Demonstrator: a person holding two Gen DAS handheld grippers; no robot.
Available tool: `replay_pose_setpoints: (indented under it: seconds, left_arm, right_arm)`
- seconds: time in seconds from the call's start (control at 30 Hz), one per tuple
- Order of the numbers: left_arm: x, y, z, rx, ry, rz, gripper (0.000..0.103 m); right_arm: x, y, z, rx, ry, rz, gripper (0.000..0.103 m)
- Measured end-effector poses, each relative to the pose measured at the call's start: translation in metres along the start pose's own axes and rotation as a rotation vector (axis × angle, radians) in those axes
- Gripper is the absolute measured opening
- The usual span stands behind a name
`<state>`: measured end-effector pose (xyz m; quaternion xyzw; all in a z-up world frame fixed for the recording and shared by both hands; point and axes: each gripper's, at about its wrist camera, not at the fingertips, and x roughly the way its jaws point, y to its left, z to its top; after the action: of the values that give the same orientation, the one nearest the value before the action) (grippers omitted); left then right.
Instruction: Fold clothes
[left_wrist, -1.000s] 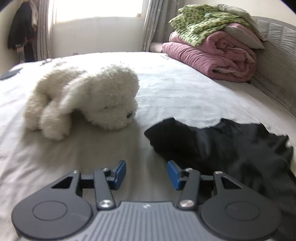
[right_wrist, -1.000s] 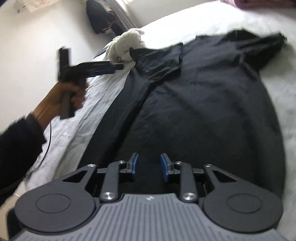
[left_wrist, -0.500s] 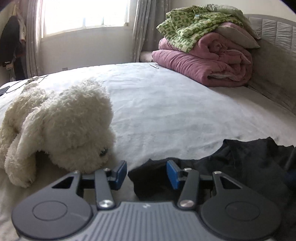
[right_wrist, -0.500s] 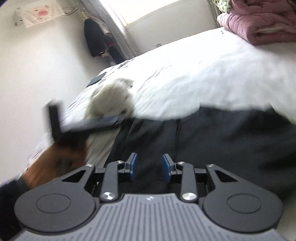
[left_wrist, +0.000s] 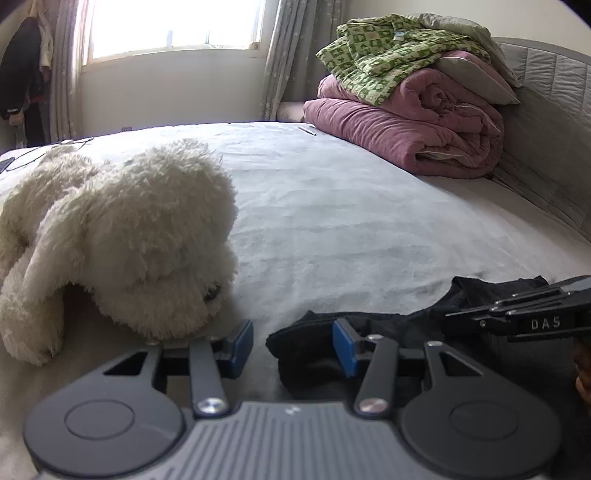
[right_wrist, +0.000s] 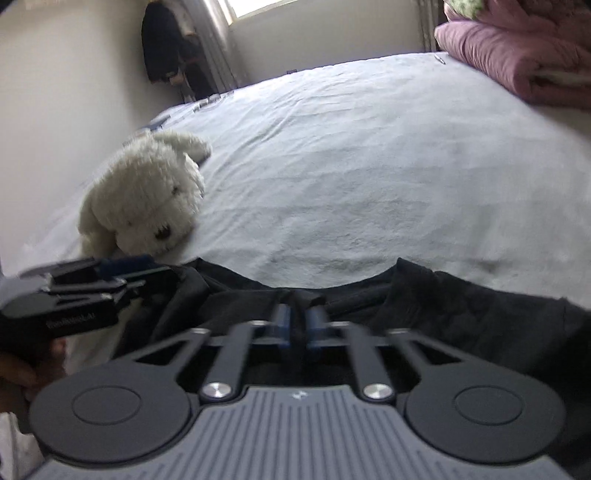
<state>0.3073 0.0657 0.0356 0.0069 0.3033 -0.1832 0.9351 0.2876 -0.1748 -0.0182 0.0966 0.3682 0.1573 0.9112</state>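
We work on a black garment (right_wrist: 461, 317) that lies spread across the near part of the bed (right_wrist: 369, 166), its upper edge rumpled against the pale, finely creased sheet. Our right tongs (right_wrist: 295, 326) are closed on a raised pleat of this fabric near the middle of the upper edge; the blue pads pinch the cloth between them, which in our judgement gives a firm hold for drawing the edge over into a fold. Our left tongs (left_wrist: 293, 343) stand partly open at the garment's corner (left_wrist: 314, 354), the dark cloth bunched between the pads but apparently not yet pinched. We judge that this pairing serves to lift one edge at two places so the thin, limp fabric does not sag. A white plush dog (left_wrist: 122, 243), shaggy and rounded, lies just beside the left tongs and may obstruct the fold. Well apart, at the headboard, a quilted pink duvet (left_wrist: 406, 122) is stacked under a green patterned cloth (left_wrist: 384, 55).
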Motion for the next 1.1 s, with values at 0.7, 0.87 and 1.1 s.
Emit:
replay_pose_setpoints:
  seconds: [0.7, 0.87, 1.1]
  left_arm:
    - [-0.015, 0.04, -0.016, -0.248, 0.004, -0.101, 0.06]
    - [0.005, 0.015, -0.008, -0.157, 0.031, -0.055, 0.042]
    - [0.003, 0.009, 0.006, -0.091, -0.008, 0.029, 0.008]
  right_arm:
    - [-0.052, -0.009, -0.009, 0.225, -0.12, -0.117, 0.005]
    - [-0.065, 0.006, 0.005, 0.234, -0.13, -0.109, 0.005]
    - [-0.054, 0.008, -0.004, 0.18, -0.074, -0.199, 0.006]
